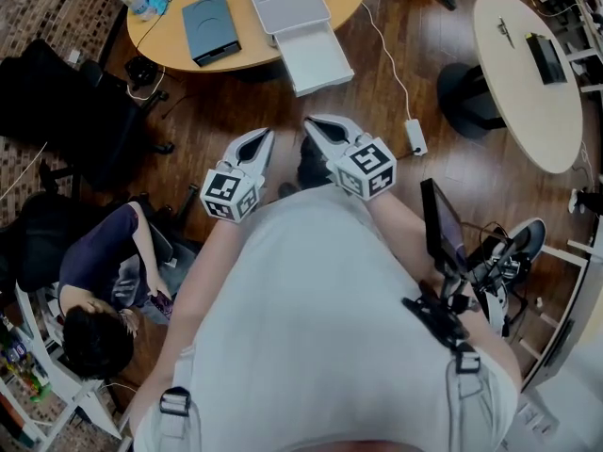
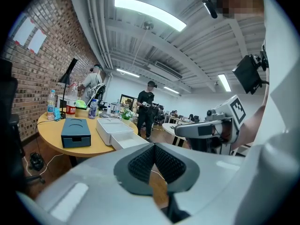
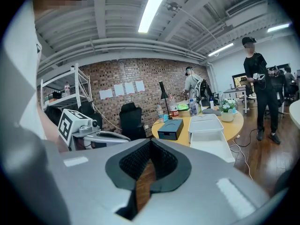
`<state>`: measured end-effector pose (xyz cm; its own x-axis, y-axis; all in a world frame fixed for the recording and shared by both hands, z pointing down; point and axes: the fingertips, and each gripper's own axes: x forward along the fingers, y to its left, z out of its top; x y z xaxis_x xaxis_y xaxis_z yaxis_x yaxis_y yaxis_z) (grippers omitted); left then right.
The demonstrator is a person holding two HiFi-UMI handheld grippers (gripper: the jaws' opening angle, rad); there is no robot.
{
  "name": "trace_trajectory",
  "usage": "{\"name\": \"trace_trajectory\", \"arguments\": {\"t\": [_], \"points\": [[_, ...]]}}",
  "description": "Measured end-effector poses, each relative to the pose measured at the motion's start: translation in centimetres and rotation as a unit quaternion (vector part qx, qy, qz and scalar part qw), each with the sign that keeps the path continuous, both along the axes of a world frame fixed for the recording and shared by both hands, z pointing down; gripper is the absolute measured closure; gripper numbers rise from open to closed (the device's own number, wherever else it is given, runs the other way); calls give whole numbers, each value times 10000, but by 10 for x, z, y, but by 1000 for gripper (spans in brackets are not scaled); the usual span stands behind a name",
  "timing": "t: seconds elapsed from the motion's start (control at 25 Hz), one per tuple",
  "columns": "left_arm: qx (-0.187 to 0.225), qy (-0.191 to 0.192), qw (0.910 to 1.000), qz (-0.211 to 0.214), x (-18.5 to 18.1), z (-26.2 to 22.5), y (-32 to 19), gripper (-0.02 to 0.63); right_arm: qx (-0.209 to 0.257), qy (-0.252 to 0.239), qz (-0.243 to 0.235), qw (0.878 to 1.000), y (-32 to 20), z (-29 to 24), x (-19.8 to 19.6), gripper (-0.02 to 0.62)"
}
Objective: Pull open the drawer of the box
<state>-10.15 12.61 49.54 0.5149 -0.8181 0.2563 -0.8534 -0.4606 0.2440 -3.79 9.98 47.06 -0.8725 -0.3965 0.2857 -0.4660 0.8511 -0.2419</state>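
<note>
The white box (image 1: pixel 287 0) sits on the round wooden worktop (image 1: pixel 179 43), at the edge nearest the person. Its drawer (image 1: pixel 316 61) is already pulled out and juts past that worktop's rim over the wooden floor. The drawer's shallow tray looks bare inside. On the same worktop, just beside the white box, lies a dark blue-grey box (image 1: pixel 210 26) with a recessed handle slot in its front. Bottles (image 1: pixel 137 0) stand at the worktop's far side. Both tools are held off the worktop, close to the person's chest, with their tips pointing toward it. The left tool (image 1: pixel 262 141) has its ribbed black pads (image 2: pixel 143 163) pressed together with nothing between them. The right tool (image 1: pixel 318 130) is likewise closed tight and empty, its pads (image 3: pixel 161 159) meeting along one seam. The two tools hang side by side, near each other but not touching, each marker cube facing up. A white cable with a power block (image 1: pixel 415 137) trails across the floor from the worktop. A seated person (image 1: pixel 99 304) is well away from the worktop, on the left tool's side.
</note>
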Motion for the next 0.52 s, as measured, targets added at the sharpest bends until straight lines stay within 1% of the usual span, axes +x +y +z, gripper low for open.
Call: {"name": "trace_trajectory", "arguments": {"t": [0.32, 0.52], "points": [[15, -49, 10000, 75, 6, -1, 9, 600, 130, -29, -115, 9998, 18, -1, 4, 589], [60, -90, 9998, 147, 15, -5, 10, 600, 152, -25, -69, 9999, 20, -3, 11, 589]]}}
